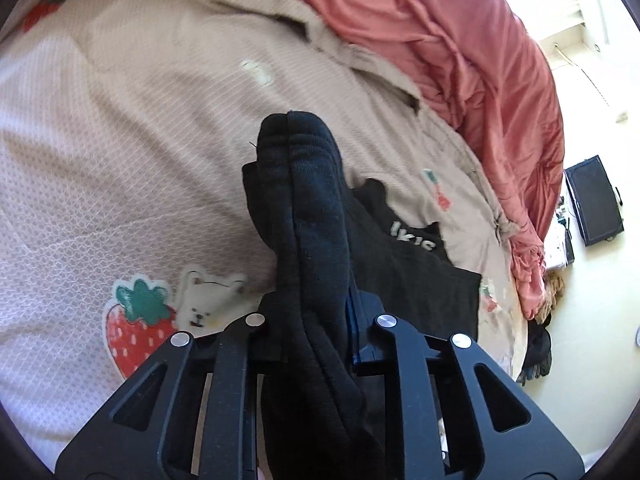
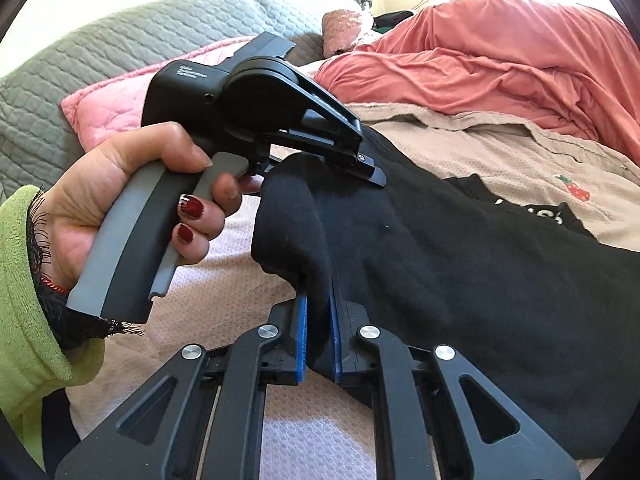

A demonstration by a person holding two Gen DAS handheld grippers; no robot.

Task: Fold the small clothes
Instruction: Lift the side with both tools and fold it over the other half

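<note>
A small black garment (image 1: 312,184) with white lettering (image 1: 412,236) lies partly on the bed, one edge lifted. In the left wrist view a thick bunched fold of it runs up between the fingers of my left gripper (image 1: 316,320), which is shut on it. The right wrist view shows that same left gripper (image 2: 370,174) from the side, held by a person's hand (image 2: 120,200) in a green sleeve, pinching the garment's (image 2: 460,260) upper edge. My right gripper (image 2: 318,336) is shut on a nearby corner of the cloth, its blue pads (image 2: 301,336) pressing the fabric.
The bed is covered by a beige blanket (image 1: 120,140) printed with strawberries and a bear. A coral duvet (image 1: 460,40) is heaped along the far side. A grey quilted pillow (image 2: 80,60) and a pink one (image 2: 120,92) lie at the head. The floor with a black device (image 1: 596,200) is at the right.
</note>
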